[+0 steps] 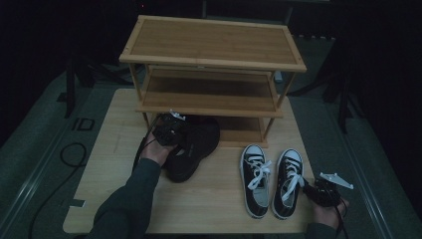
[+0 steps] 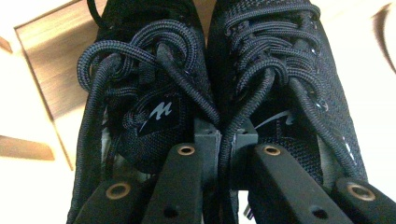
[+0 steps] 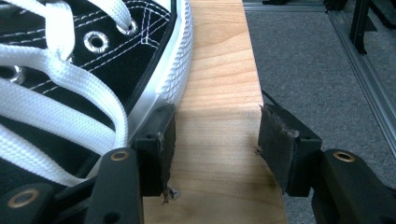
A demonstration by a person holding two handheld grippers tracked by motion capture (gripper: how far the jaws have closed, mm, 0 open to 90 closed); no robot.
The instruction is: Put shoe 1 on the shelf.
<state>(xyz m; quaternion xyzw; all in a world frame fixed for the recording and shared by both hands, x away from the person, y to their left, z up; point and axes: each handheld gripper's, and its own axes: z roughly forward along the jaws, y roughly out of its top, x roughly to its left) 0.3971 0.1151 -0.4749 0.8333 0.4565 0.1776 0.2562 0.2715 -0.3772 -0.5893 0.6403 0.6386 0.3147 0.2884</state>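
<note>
My left gripper [image 1: 171, 130] is shut on a pair of black mesh sneakers [image 1: 195, 148], which lie with their toes at the lowest shelf of a bamboo shoe rack [image 1: 211, 62]. In the left gripper view my left gripper [image 2: 225, 140] pinches the inner collars of both black sneakers [image 2: 154, 88] together. A pair of black-and-white canvas sneakers [image 1: 271, 180] stands on the table at the front right. My right gripper [image 1: 323, 191] is open just right of them. In the right gripper view my right gripper [image 3: 219, 149] is empty, its left pad against the canvas sneaker [image 3: 93, 70].
The rack has three shelves; the top [image 1: 214, 40] and middle [image 1: 209, 92] ones hold nothing. The wooden table [image 1: 124, 164] ends close to my right gripper, with grey carpet [image 3: 317, 60] beyond the table's right edge. A black cable [image 1: 72, 154] loops on the floor at left.
</note>
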